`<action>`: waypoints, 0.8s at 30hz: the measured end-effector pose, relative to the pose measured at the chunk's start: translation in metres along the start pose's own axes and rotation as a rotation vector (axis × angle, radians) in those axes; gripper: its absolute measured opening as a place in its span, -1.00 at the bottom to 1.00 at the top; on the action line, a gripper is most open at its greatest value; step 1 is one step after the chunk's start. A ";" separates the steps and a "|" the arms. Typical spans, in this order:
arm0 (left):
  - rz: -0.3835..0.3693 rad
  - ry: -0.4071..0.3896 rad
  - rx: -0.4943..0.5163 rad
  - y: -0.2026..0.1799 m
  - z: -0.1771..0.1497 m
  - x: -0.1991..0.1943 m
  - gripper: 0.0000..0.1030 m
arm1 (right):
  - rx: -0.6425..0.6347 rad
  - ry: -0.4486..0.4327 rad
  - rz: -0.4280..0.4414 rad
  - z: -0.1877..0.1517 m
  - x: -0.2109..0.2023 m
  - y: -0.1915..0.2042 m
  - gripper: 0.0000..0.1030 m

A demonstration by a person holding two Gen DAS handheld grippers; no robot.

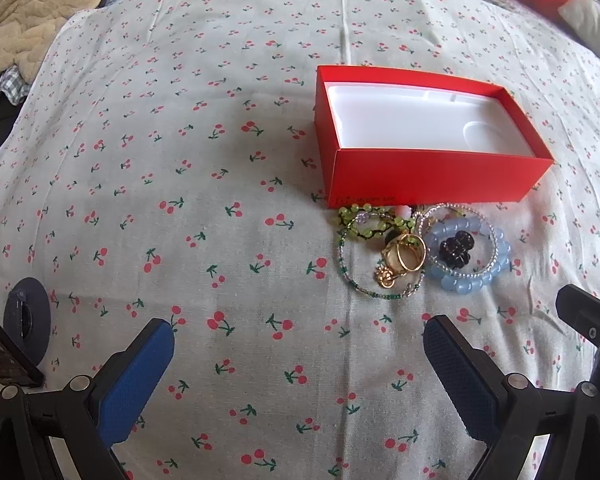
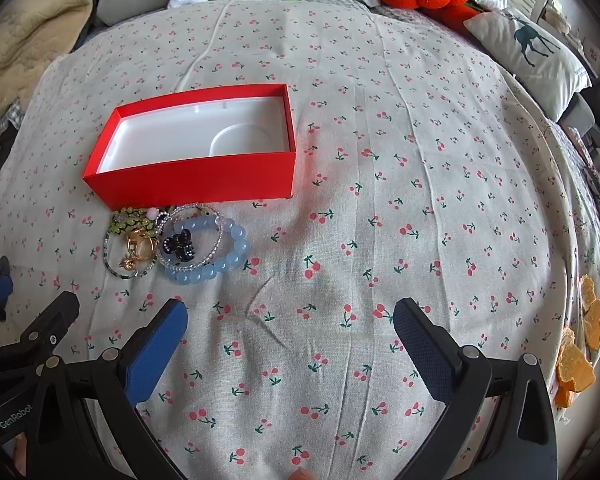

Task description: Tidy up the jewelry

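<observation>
Where the cherry-print cloth (image 1: 180, 140) spreads across both views, a small heap of jewelry lies just in front of the red box (image 1: 432, 172), some pieces touching its near wall. In the left wrist view the heap sits right of centre; in the right wrist view it sits at centre left, below the box (image 2: 196, 180).

The heap holds a pale blue bead bracelet (image 1: 466, 276) of large round translucent beads, with a thin clear-beaded ring (image 1: 488, 256) lying over it and a small black claw clip (image 1: 456, 251) inside the loop. To its left lie gold rings (image 1: 406, 254) tangled with a gold charm, a green bead strand (image 1: 364, 224) and a fine multicoloured bead loop (image 1: 350, 276). The same blue bracelet (image 2: 220, 268) and black clip (image 2: 179, 246) show in the right wrist view.

The box is open and has a white moulded insert (image 1: 412, 120) with nothing in it.

The left gripper (image 1: 298, 350) has its blue-padded fingers spread wide, holding nothing, above bare cloth at the bottom of its frame. The right gripper (image 2: 290, 326) is likewise spread wide and empty, low in its frame; the jewelry lies to its upper left, apart from the fingers.
</observation>
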State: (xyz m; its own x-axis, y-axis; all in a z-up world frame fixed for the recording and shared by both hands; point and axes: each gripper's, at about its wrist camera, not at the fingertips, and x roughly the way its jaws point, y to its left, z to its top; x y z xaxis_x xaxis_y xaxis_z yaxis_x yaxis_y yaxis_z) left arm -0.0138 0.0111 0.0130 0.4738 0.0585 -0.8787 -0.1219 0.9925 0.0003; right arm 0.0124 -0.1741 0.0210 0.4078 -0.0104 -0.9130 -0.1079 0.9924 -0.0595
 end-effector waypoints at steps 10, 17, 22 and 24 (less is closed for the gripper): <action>-0.004 -0.002 -0.013 0.002 0.003 0.000 0.99 | 0.006 0.022 0.010 0.001 0.002 -0.002 1.00; 0.013 0.016 0.001 0.008 0.007 0.005 0.99 | 0.001 0.089 0.002 0.012 0.003 -0.004 1.00; 0.049 0.025 0.066 0.011 0.018 0.005 0.99 | -0.010 0.099 0.038 0.026 -0.002 -0.003 1.00; 0.042 0.028 0.085 0.014 0.024 0.005 0.99 | -0.015 0.108 0.067 0.033 -0.003 -0.002 1.00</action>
State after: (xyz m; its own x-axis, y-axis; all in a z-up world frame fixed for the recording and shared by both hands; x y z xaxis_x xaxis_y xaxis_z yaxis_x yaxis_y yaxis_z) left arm 0.0078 0.0279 0.0195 0.4449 0.0982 -0.8902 -0.0661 0.9949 0.0768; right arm 0.0417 -0.1725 0.0375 0.2991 0.0421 -0.9533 -0.1458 0.9893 -0.0020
